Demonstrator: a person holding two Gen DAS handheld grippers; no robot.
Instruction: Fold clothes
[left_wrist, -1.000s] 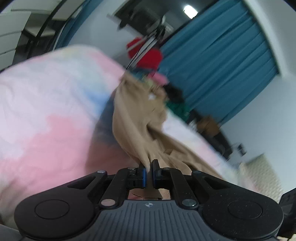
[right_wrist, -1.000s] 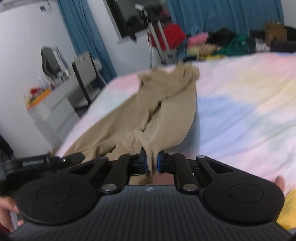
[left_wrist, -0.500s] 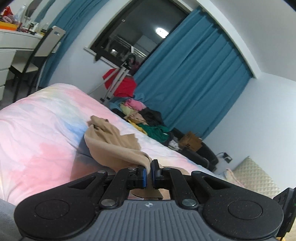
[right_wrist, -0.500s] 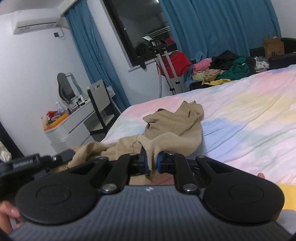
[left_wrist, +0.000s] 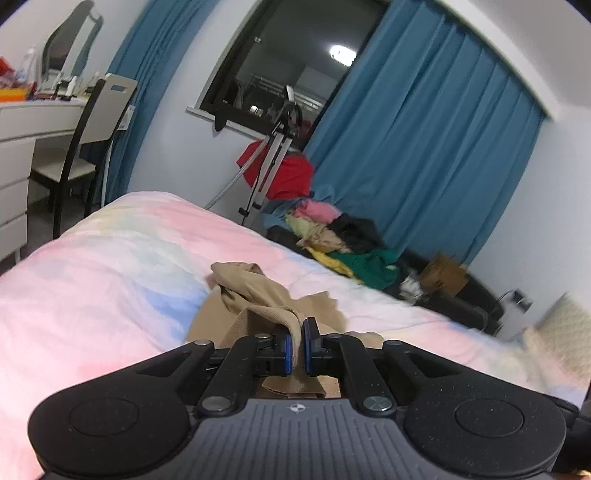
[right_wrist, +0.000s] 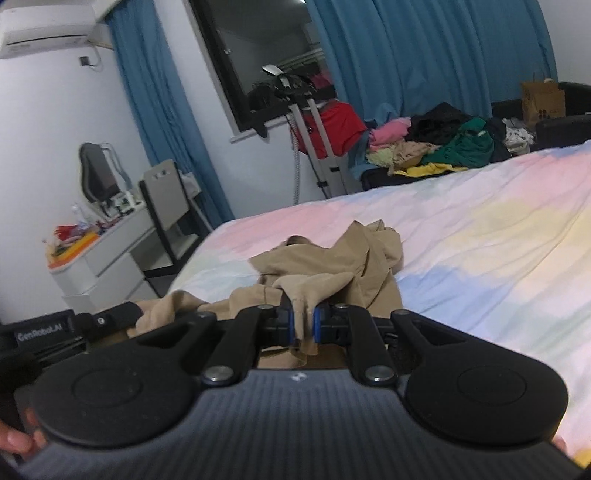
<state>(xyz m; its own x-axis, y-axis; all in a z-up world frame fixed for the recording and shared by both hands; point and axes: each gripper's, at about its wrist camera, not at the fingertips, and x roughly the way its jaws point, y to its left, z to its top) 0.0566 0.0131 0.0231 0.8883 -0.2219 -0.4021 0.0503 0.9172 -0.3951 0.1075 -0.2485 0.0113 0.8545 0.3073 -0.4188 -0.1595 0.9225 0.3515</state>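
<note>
A tan garment (left_wrist: 255, 288) lies bunched on the pastel bedspread (left_wrist: 110, 266). My left gripper (left_wrist: 298, 345) is shut on one edge of it, low over the bed. In the right wrist view the same tan garment (right_wrist: 332, 266) stretches away from my right gripper (right_wrist: 303, 326), which is shut on another edge. The left gripper's body (right_wrist: 48, 328) shows at the left of the right wrist view, close beside the right one. The cloth under both grippers is hidden.
A pile of mixed clothes (right_wrist: 436, 147) lies on a dark bench beyond the bed. A tripod with a red cloth (left_wrist: 277, 162) stands by the window. A white desk and chair (left_wrist: 62, 140) stand left of the bed. A paper bag (right_wrist: 543, 101) sits far right.
Both grippers have dropped from a raised, tilted hold to low over the bed. The garment, stretched out before, has settled into a bunched heap in front of them.
</note>
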